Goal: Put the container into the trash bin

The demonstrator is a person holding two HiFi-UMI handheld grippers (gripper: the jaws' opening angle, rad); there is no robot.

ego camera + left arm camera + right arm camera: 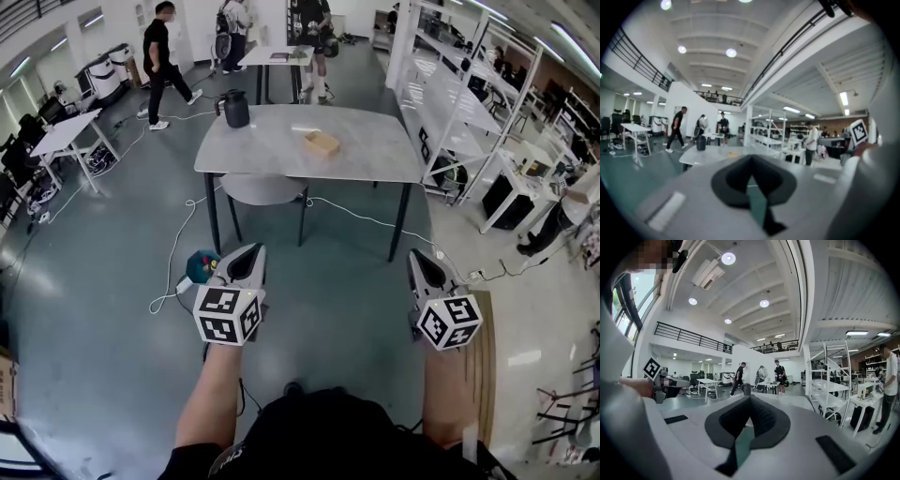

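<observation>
Tan shallow container (322, 142) — upright on grey tbl (272, 155).

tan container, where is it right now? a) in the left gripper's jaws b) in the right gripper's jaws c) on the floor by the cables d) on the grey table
D: the tan container lies on the grey table, to the right of the black jug in the head view.
</observation>
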